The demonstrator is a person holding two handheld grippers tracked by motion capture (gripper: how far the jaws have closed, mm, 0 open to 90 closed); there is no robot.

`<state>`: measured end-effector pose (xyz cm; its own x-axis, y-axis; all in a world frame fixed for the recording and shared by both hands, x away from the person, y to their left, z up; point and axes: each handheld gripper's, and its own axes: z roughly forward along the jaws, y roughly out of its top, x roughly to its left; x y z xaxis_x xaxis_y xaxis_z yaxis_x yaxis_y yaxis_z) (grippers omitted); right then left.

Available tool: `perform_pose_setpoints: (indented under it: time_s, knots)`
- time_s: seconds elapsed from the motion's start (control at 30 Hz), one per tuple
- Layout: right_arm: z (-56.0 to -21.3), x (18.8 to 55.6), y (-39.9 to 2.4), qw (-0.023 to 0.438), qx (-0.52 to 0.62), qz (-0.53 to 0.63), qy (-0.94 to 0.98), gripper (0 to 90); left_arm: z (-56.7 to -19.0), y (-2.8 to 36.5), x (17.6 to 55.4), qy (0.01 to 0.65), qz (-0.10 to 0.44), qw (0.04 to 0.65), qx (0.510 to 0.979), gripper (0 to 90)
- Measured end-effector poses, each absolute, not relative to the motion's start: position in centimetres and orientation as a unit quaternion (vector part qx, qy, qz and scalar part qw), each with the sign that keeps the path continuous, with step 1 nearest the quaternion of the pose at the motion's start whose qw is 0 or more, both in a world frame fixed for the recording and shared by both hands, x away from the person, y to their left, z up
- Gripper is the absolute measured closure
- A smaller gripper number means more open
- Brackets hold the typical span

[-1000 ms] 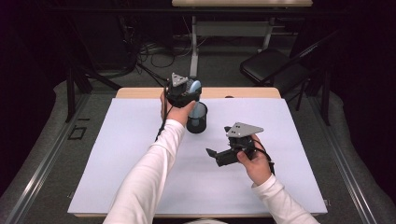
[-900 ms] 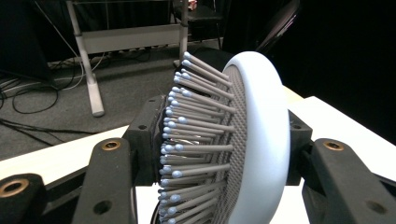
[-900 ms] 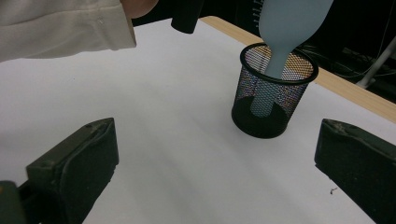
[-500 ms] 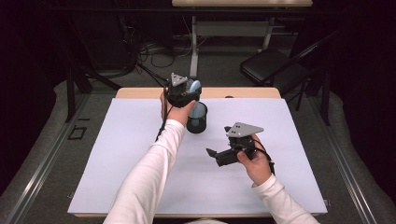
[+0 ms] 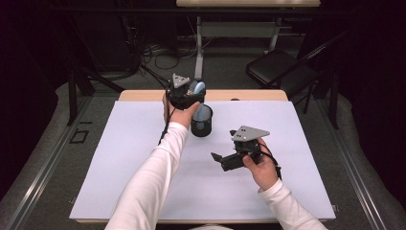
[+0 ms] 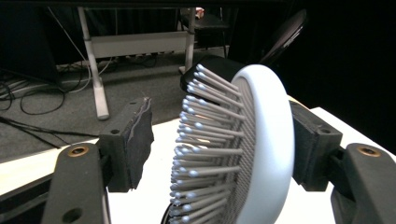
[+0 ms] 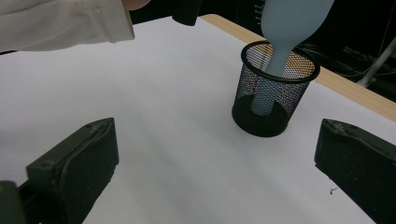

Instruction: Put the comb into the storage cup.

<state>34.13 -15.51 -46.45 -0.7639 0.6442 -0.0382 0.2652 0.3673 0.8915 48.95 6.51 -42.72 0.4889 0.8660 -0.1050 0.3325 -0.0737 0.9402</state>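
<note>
Left gripper (image 5: 191, 92) just easing apart around the pale-blue hairbrush (image 6: 243, 154), bristle side clear of one pad, back against the other. Brush handle down inside the black mesh cup (image 7: 275, 100) near the table (image 5: 143, 191) far edge. Right gripper (image 7: 215, 177) spread wide, nothing between.

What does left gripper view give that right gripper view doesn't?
Left gripper view: the brush head up close, bristles facing one of the left fingers. These have just been opening, and that finger stands clear of the bristles. Right gripper view: mesh cup with the handle standing in it, plus a sleeve. Both: the brush and the white table.
</note>
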Motion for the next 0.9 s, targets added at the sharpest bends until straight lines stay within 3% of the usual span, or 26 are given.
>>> perform_pose_setpoints:
  time_s: [0.9]
  knots:
    - [-46.5, 34.1, -15.3, 0.196, 0.28, 0.484, 0.805, 0.0, -39.2, 6.9, 47.8, 0.397, 0.301, 0.527, 0.689, 33.6]
